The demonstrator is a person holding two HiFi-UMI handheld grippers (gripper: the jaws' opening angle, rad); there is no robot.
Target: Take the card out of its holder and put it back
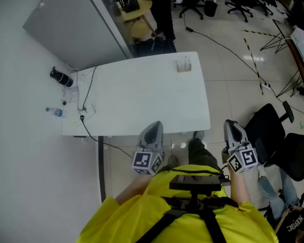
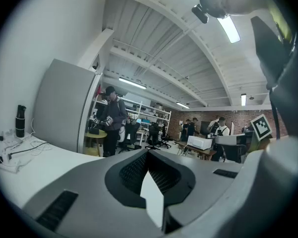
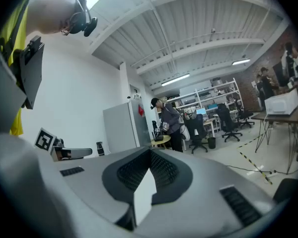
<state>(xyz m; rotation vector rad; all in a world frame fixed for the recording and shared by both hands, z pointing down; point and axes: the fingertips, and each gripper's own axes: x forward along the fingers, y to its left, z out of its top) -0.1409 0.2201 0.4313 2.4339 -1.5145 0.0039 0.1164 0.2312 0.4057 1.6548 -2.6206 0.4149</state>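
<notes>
A small clear card holder with a pale card in it stands near the far right corner of the white table. Both grippers are held close to my body, short of the table's near edge and far from the holder. My left gripper is shut with nothing in it, and my right gripper beside it is shut and empty too. In the left gripper view the jaws meet and point up and out across the room. The right gripper view shows its jaws pressed together the same way. The holder does not show in either gripper view.
A black bottle, a water bottle and cables lie at the table's left end. A grey cabinet stands behind it. Black office chairs are at my right. A person stands beyond the table.
</notes>
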